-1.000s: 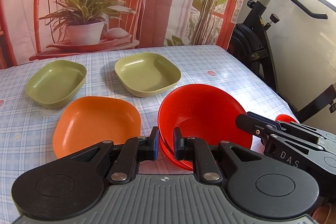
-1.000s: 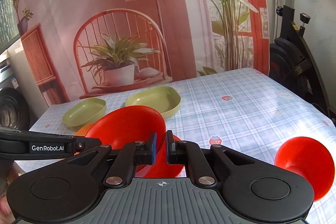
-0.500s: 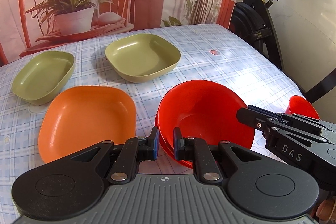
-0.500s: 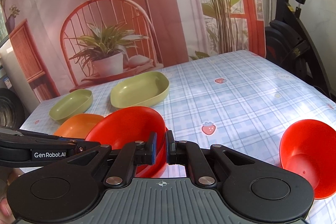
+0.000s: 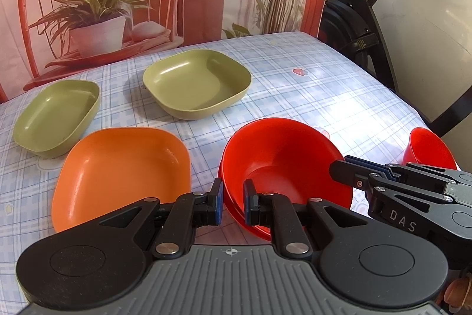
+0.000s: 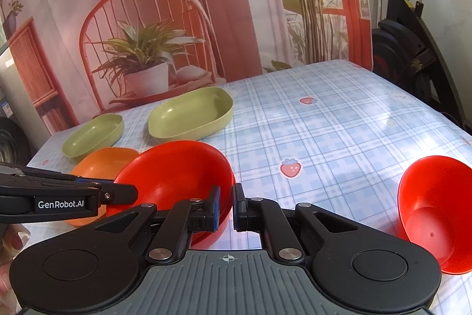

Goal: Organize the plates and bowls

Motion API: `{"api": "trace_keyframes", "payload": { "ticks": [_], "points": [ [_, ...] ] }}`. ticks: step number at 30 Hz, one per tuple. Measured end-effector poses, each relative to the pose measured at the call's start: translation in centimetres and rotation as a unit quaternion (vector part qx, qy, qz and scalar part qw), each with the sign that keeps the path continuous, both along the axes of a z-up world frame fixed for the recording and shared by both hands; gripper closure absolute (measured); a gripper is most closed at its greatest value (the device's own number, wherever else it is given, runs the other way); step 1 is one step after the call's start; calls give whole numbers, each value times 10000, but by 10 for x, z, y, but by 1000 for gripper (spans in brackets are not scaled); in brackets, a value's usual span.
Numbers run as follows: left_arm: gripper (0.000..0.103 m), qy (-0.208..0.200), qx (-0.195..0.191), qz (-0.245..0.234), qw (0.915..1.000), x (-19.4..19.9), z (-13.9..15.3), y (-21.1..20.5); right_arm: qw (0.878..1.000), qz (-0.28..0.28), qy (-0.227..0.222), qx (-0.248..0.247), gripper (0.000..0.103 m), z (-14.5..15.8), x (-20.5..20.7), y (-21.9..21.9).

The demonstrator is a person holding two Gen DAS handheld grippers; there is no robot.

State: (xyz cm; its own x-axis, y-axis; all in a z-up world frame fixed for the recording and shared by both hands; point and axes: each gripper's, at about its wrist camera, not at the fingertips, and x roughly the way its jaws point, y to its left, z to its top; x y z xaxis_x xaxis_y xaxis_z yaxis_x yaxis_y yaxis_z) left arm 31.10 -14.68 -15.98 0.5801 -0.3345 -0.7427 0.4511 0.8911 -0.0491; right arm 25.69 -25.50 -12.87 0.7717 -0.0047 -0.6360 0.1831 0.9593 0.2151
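We hold the left gripper [image 5: 231, 204] with its fingers pinched narrowly on the near rim of the red bowl [image 5: 283, 164], which sits nested in another red bowl on the checked tablecloth [image 5: 309, 90]. Our right gripper [image 6: 226, 207] grips the same bowl's rim on its right side, jaws nearly closed. Just left of the bowl lies the orange plate [image 5: 121, 170]; beyond it sit two green dishes [image 5: 197, 81]. A lone red bowl [image 6: 433, 211] lies tilted to the right, well apart.
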Motion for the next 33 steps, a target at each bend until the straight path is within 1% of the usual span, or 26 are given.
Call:
{"api": "trace_keyframes", "payload": {
  "ticks": [4,6,10,11,14,17,22,25,28,33],
  "points": [
    [87,92,-122,56,9999,4,0,4,10000,-24,17,2,94,-1,0,-1],
    [82,59,-152,97,9998,3,1,6,10000,-30,10,39,92,-1,-1,-1],
    [59,-218,-157,259,9993,-3,8,8,9999,-103,-47,9,86,1,-5,-1],
    [58,-287,-186,254,9991,-5,11,8,9999,-134,-87,-30,86,3,-7,0],
    [58,-353,-278,178,9988,-4,23,7,9995,-156,-267,-120,86,15,-13,-2],
    [58,-571,-413,187,9973,-6,42,5,9982,-180,-515,-248,86,36,-20,-9],
    [58,-931,-497,174,9943,-15,66,-2,9947,-342,-900,-372,85,70,-38,-31],
    [57,-1043,-636,137,9924,-18,76,-6,9923,-489,-995,-556,85,82,-48,-46],
    [57,-1097,-772,116,9909,-20,83,-16,9874,-751,-1128,-815,85,94,-56,-71],
    [58,-1153,-951,-70,9887,-20,82,-45,9798,-1242,-1314,-856,85,109,-67,-118]
  ]
}}
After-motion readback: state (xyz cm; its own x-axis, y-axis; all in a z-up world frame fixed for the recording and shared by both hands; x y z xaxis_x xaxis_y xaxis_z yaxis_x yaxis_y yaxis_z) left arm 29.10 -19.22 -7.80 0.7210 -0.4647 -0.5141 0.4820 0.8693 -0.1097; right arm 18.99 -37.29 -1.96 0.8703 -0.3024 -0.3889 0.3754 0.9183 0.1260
